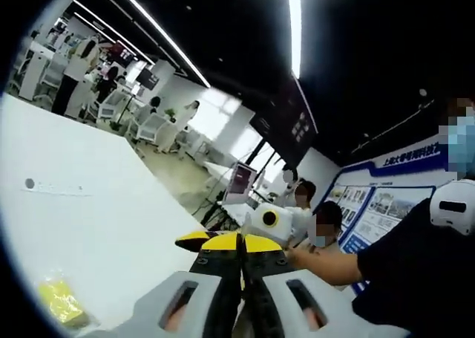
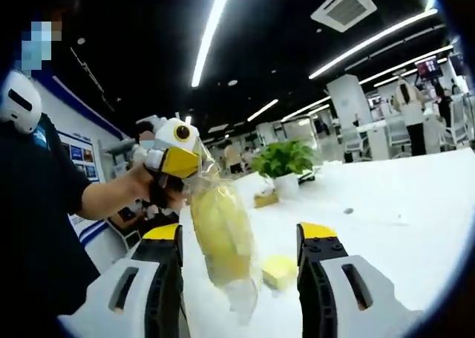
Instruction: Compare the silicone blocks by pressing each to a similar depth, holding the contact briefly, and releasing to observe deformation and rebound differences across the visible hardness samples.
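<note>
Up close, in the right gripper view, the left tool [image 2: 178,163] is clenched on the top of a clear plastic bag [image 2: 223,241] holding a yellow silicone block [image 2: 220,238], hanging above the white worktop [image 2: 386,219]. Right tool [image 2: 241,238] released, jaws wide either side of the bag. Loose yellow block [image 2: 279,271] lies on the worktop just beside the bag's lower end; potted plant [image 2: 282,163] beyond it. Left gripper view adds another yellow piece [image 1: 63,302] on the worktop [image 1: 89,204], and the left tool's [image 1: 239,243] jaws pressed together.
</note>
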